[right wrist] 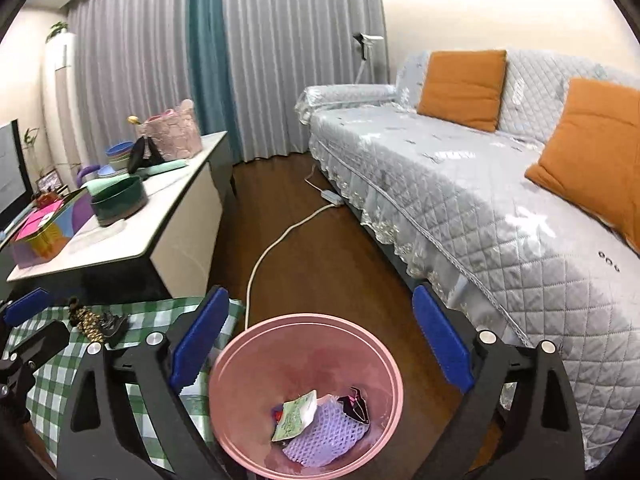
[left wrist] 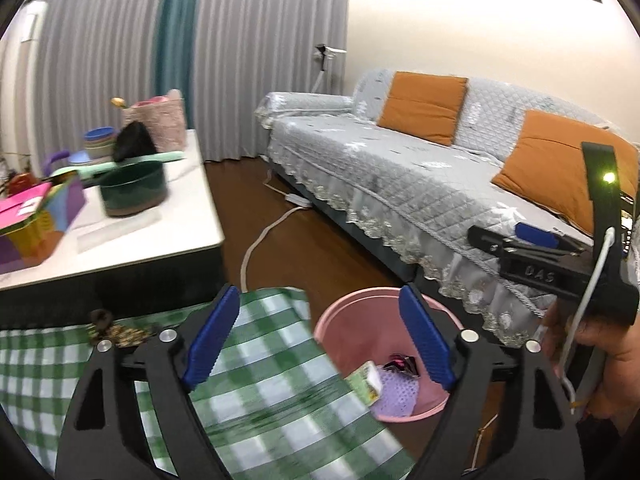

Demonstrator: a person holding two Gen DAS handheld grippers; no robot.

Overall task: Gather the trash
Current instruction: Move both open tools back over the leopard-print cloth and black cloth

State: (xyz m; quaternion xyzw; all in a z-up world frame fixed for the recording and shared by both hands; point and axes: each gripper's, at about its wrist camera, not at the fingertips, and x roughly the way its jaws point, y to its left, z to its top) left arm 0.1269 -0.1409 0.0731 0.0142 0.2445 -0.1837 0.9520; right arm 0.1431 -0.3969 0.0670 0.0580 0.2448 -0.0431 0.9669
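A pink trash bin (right wrist: 248,364) stands on the wood floor beside a green checked cloth (right wrist: 52,384). In it lie a green-white wrapper (right wrist: 296,414), a purple foam net (right wrist: 320,436) and a dark wrapper (right wrist: 354,400). My right gripper (right wrist: 320,344) is open and empty, right above the bin. My left gripper (left wrist: 320,336) is open and empty, above the cloth's (left wrist: 256,384) right edge, with the bin (left wrist: 352,316) and wrapper (left wrist: 366,380) between its fingers. A brown patterned scrap (right wrist: 90,320) lies on the cloth's far edge; it also shows in the left wrist view (left wrist: 116,330).
A white coffee table (right wrist: 132,240) with a green bowl (right wrist: 118,200), colourful boxes and a pink basket stands at left. A grey-covered sofa (right wrist: 460,200) with orange cushions is at right. A white power cable (right wrist: 280,236) runs across the floor. The right gripper body (left wrist: 560,264) shows at right.
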